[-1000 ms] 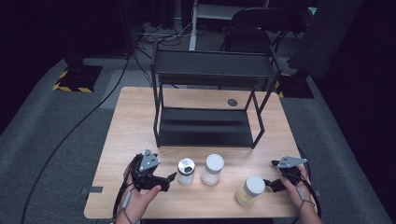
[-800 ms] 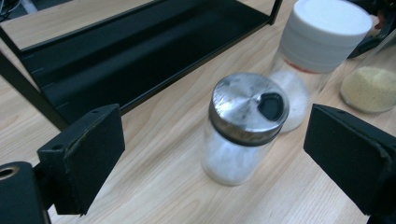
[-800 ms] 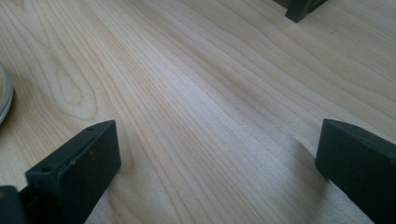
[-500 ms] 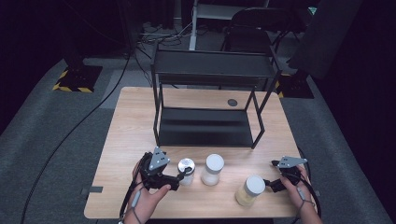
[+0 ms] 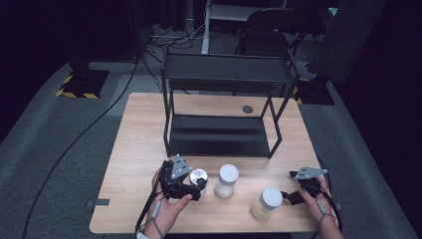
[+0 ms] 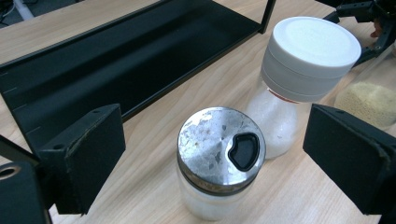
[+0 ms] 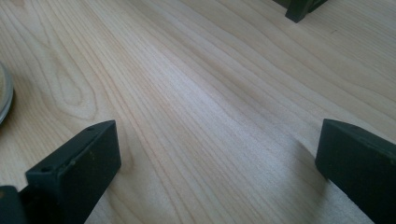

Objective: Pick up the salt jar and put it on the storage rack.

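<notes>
A small jar with a metal shaker lid (image 5: 198, 178) (image 6: 219, 154) stands near the table's front, left of centre. My left gripper (image 5: 195, 185) (image 6: 212, 144) is open, its jaws on either side of this jar and apart from it. A white-capped jar (image 5: 227, 180) (image 6: 299, 74) of white grains stands just right of it. Further right stands a jar of yellowish grains (image 5: 266, 202) (image 6: 371, 95) with a white lid. My right gripper (image 5: 292, 195) (image 7: 215, 158) is open beside that jar, over bare wood.
A black two-tier metal rack (image 5: 221, 134) (image 6: 93, 70) stands on the wooden table (image 5: 144, 129) behind the jars. A small dark disc (image 5: 247, 109) lies on the table behind the rack. A rack foot (image 7: 299, 9) sits ahead of my right gripper. A black chair stands beyond the table.
My left gripper has moved right, from beside the metal-lidded jar to straddling it. The right gripper and the jars have stayed put.
</notes>
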### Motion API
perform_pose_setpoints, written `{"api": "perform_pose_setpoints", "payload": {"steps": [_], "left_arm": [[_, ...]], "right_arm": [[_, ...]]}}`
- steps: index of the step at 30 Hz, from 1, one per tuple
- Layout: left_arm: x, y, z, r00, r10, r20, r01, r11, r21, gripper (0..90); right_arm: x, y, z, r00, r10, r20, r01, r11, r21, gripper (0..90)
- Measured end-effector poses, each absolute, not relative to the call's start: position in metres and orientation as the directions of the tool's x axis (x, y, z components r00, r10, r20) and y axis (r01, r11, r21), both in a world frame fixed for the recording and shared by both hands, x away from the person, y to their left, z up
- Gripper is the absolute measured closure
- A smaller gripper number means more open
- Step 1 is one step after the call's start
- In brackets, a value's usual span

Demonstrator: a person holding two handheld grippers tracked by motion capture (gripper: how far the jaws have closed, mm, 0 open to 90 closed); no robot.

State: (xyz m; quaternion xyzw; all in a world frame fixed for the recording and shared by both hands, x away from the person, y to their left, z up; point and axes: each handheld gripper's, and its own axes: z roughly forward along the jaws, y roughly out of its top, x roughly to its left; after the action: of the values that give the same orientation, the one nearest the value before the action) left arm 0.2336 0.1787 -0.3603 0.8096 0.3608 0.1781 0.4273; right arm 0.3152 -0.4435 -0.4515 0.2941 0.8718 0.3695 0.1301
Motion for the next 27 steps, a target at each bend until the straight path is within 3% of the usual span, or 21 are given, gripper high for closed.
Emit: {"api": "perform_pose_setpoints", "payload": {"steps": [27], "left_arm": [[0.242, 0.162, -0.402, 0.642, 0.765, -0.05, 0.48, -0.35, 0.804, 6.7]], "right_arm": [[0.315, -0.444, -0.451, -0.793, 0.609, -0.009, 0.417, 0.554, 0.721, 0.0]]}}
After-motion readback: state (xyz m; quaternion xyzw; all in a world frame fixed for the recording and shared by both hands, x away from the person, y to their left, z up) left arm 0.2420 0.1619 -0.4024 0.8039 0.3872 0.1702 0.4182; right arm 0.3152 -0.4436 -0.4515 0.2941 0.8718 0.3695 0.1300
